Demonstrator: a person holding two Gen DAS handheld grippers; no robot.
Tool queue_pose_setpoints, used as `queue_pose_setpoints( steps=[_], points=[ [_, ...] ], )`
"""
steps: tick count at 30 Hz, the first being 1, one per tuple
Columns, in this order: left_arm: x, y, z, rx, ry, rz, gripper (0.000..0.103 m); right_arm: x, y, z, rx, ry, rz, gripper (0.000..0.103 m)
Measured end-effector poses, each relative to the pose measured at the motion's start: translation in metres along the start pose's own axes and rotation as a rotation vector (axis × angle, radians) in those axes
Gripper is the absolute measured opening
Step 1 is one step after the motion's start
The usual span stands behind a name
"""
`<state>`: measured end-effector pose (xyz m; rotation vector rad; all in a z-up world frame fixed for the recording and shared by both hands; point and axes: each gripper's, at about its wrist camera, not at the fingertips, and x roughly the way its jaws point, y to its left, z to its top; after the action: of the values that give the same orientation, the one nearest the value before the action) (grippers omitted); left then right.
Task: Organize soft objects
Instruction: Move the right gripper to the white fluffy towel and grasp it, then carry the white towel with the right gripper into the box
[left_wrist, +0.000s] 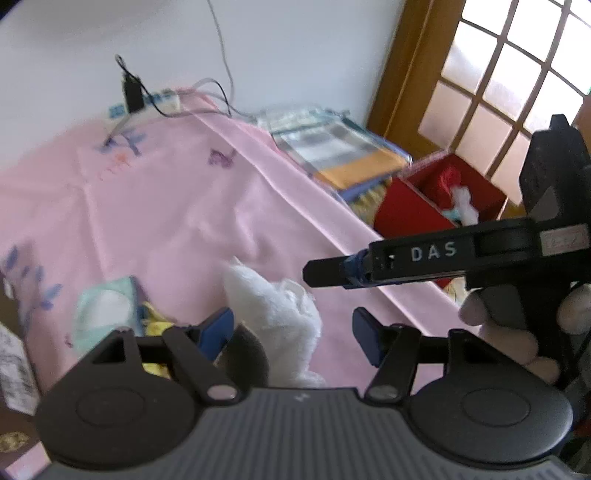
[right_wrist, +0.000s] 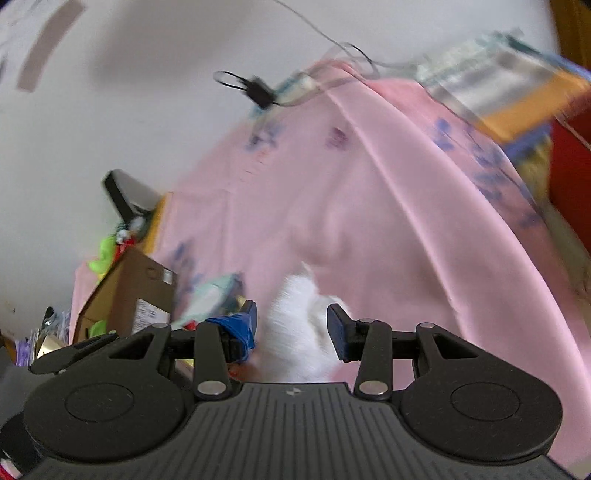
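A white fluffy soft thing (left_wrist: 273, 317) lies on the pink cloth (left_wrist: 184, 192), between the blue pads of my left gripper (left_wrist: 293, 336). It sits close to the left pad, with a gap to the right pad, and the jaws stand open. My right gripper (left_wrist: 314, 273), held by a hand, reaches in from the right just above it. In the blurred right wrist view the white thing (right_wrist: 295, 328) shows between the parted pads of the right gripper (right_wrist: 291, 326); no pressing grip is visible. A red box (left_wrist: 410, 210) with soft items stands beyond the cloth's right edge.
A pale teal packet (left_wrist: 103, 314) and something yellow (left_wrist: 155, 325) lie left of the white thing. Plastic-wrapped packs (left_wrist: 332, 147) are stacked behind the red box. A power strip with cables (left_wrist: 162, 101) lies by the wall. A cardboard box (right_wrist: 136, 295) stands at the left.
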<state>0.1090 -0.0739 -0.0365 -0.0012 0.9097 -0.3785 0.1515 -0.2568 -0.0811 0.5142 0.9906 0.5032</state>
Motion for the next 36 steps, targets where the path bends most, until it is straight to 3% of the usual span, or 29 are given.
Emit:
queue_pose_setpoints(
  steps=[6, 10, 20, 27, 32, 36],
  points=[
    [0.048, 0.005, 0.000, -0.038, 0.122, 0.005, 0.066, 0.011, -0.027, -0.003, 0.139, 0.062, 0.039, 0.026],
    [0.064, 0.014, -0.002, -0.063, 0.163, 0.008, 0.068, 0.019, -0.033, -0.004, 0.188, 0.103, 0.083, 0.026],
    [0.082, 0.025, 0.003, -0.108, 0.175, -0.061, 0.066, 0.052, -0.036, -0.005, 0.246, 0.196, 0.133, 0.030],
    [0.069, 0.029, 0.012, -0.142, 0.134, -0.108, 0.067, 0.039, -0.013, 0.005, 0.099, 0.126, 0.111, 0.027],
    [0.039, 0.034, 0.028, -0.130, 0.052, -0.162, 0.072, 0.017, 0.013, 0.019, -0.021, 0.038, 0.132, 0.026],
    [0.009, 0.038, 0.041, -0.094, -0.026, -0.154, 0.072, 0.006, 0.040, 0.031, -0.108, -0.013, 0.171, 0.025]
  ],
)
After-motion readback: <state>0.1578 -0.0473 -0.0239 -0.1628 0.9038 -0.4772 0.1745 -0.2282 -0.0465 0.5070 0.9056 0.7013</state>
